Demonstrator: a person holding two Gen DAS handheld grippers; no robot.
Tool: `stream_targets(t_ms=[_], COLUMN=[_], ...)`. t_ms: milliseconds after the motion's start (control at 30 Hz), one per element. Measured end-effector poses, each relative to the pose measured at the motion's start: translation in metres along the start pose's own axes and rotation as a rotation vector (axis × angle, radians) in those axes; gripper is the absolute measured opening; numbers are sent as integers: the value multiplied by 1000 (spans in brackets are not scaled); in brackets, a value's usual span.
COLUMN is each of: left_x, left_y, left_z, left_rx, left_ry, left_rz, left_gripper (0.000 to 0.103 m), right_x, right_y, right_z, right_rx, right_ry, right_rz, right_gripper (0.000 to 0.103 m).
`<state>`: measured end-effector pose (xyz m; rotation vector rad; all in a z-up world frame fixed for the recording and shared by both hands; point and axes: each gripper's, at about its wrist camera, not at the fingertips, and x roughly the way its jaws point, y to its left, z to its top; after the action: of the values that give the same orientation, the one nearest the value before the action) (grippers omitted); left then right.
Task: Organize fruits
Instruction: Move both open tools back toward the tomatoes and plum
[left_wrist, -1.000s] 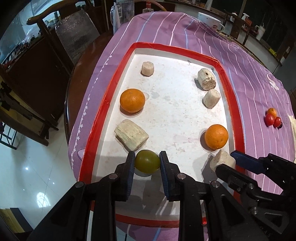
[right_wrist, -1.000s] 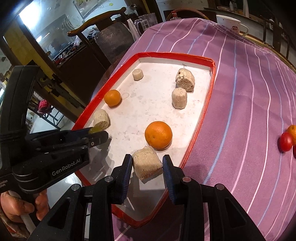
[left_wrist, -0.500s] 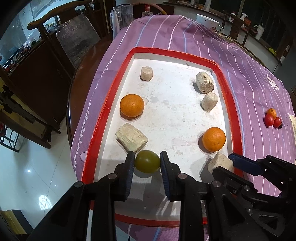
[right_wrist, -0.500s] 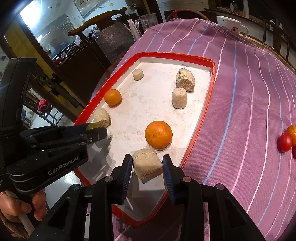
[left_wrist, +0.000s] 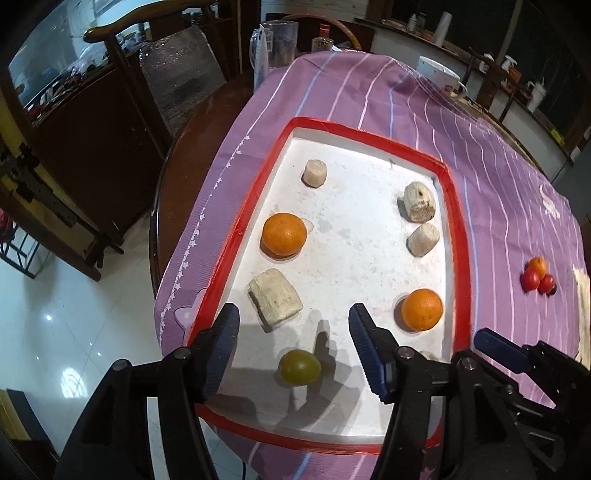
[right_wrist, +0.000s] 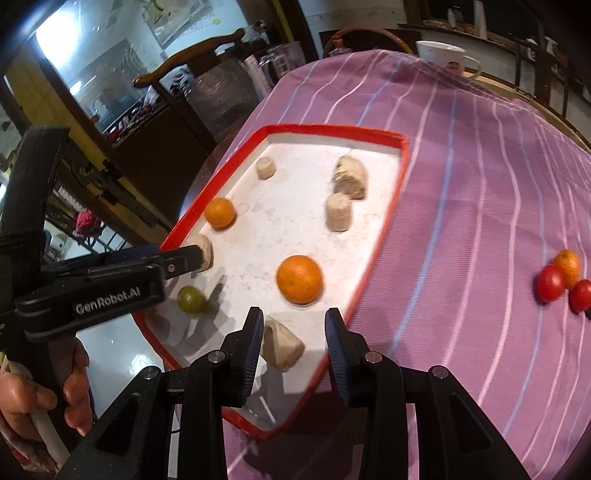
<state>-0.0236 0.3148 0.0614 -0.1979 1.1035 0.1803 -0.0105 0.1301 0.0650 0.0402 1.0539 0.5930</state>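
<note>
Green fruit (left_wrist: 299, 367): small, round, olive-yellow, glossy; resting free on red-rimmed tray (left_wrist: 459, 236), between wide-spread left gripper (left_wrist: 291, 332) fingers; right gripper (right_wrist: 294, 334) likewise spread.

Both wrist views look down close (obliquely) on the tray (left_wrist: 456, 236).

The left gripper (right_wrist: 184, 258) hides part of a pale chunk (right_wrist: 205, 251); cherry tomatoes (right_wrist: 565, 282) look blurred.

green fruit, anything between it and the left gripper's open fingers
Nothing visible. The green fruit lies on the tray under the left gripper, its fingers spread wide. The pale chunk sits beyond it, apart.
</note>
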Motion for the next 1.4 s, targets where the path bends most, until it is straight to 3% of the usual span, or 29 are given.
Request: stream_targets(t_ms=[467,600,967,1233,1400], left_x=[-26,-32,-40,-73,-89], left_y=[-57,-75,-107,-137,-166], left_z=[-5,-8,-24,-28,-30], left_rx=[-6,-27,-135,-51,64], left_ry=[-55,-70,-68,-112,-160], left_rz=[-56,-79,-156,-134,-104], left_gripper=[62,62,62,62,69], right_x=[-68,-89,-118,-138,-154], right_y=[-77,-99,-120,-130,-162], right_z=[-29,-40,-40,-41,-46], right_rx=[84,119,42,32,138], right_ry=[-20,10,75,-50,-141], right_rz=[-127,-168,-269,-230,-224], right_gripper=[38,38,38,38,38])
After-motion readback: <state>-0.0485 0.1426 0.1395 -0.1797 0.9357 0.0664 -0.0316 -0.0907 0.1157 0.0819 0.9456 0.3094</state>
